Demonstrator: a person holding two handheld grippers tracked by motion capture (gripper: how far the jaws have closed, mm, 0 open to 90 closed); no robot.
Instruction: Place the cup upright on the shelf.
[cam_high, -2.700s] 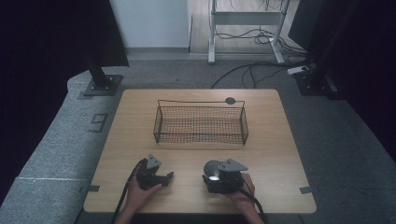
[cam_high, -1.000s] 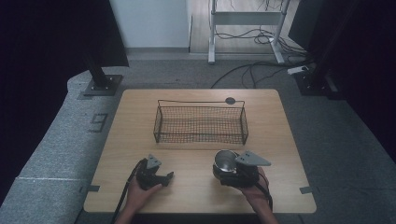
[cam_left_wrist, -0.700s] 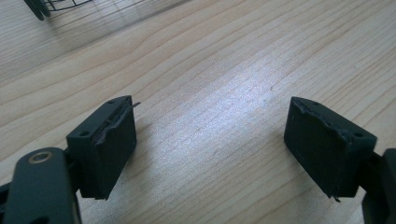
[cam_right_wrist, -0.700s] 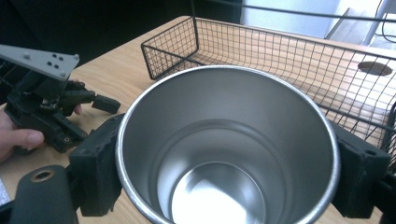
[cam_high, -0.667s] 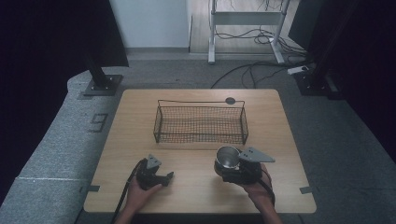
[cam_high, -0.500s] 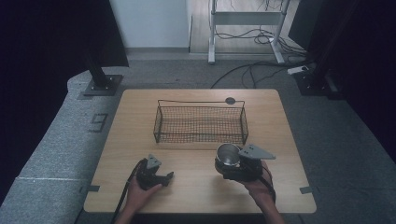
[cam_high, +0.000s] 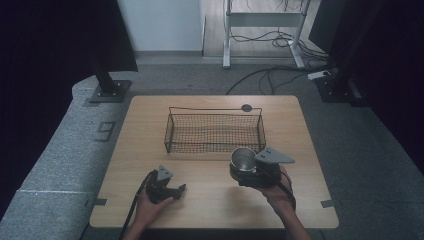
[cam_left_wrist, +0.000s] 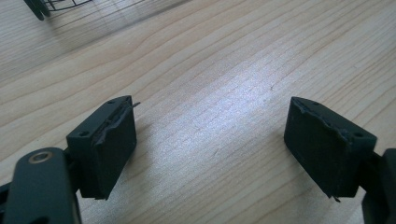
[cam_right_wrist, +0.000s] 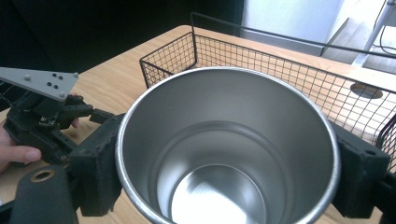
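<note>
A shiny steel cup (cam_high: 242, 158) stands upright with its mouth up, held just in front of the black wire basket (cam_high: 215, 132). My right gripper (cam_high: 243, 169) is shut on it, one jaw on each side of the cup wall (cam_right_wrist: 224, 140). The cup is empty inside. The basket (cam_right_wrist: 261, 60) rises right behind it. My left gripper (cam_high: 178, 189) rests low at the table's front left, open, with bare wood between its fingertips (cam_left_wrist: 109, 140). The left gripper (cam_right_wrist: 44, 116) and the hand holding it also appear in the right gripper view.
The wooden table (cam_high: 150, 115) carries the basket near its middle, and a small dark round disc (cam_high: 246, 107) lies behind the basket's right end. A basket corner (cam_left_wrist: 44, 5) shows ahead of the left gripper. Stands and cables lie on the floor beyond the table.
My right gripper has moved right and forward toward the basket, with the cup now upright and its mouth showing. The left gripper has stayed put.
</note>
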